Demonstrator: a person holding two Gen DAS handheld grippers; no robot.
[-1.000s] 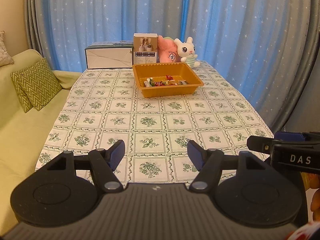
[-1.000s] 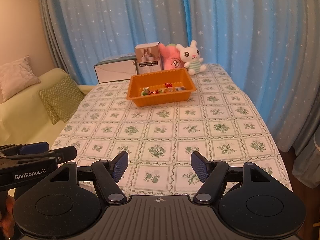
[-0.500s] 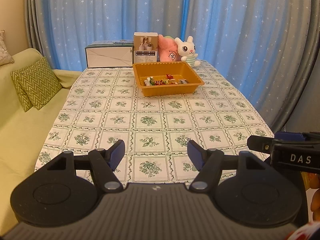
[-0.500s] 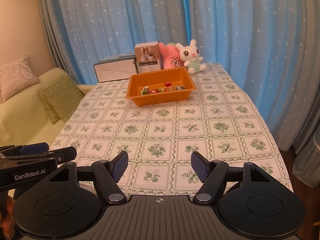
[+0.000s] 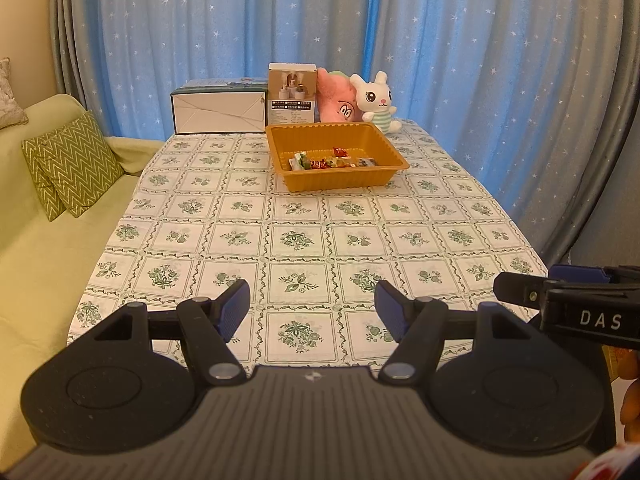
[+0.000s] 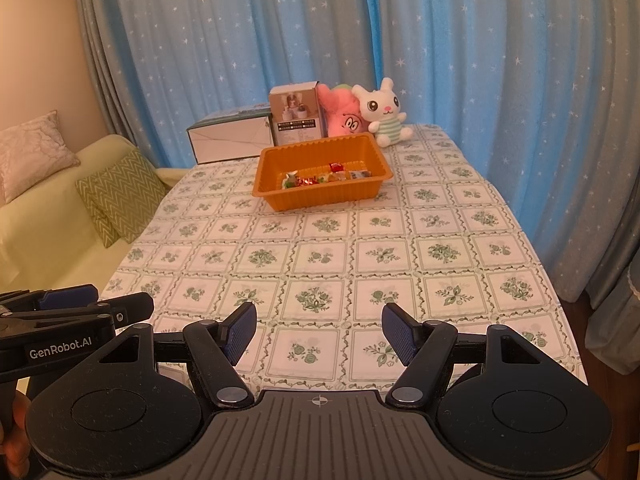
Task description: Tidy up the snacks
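Observation:
An orange tray [image 5: 304, 183] stands at the far middle of the table; it also shows in the right wrist view [image 6: 320, 199]. Several wrapped snacks [image 5: 332, 160] lie inside it along its near wall, also seen from the right wrist [image 6: 320, 177]. My left gripper [image 5: 313, 309] is open and empty, held above the table's near edge, far from the tray. My right gripper [image 6: 319, 329] is open and empty, also above the near edge. Each gripper shows at the edge of the other's view.
Behind the tray stand a white box [image 5: 218, 110], a small product carton [image 5: 292, 98], a pink plush [image 5: 336, 100] and a white bunny plush [image 5: 378, 100]. A green sofa with cushions [image 5: 68, 164] runs along the table's left. Blue curtains hang behind. A floral cloth [image 5: 296, 236] covers the table.
Both grippers have pulled back slightly from the tray and stay open. Nothing on the table has moved.

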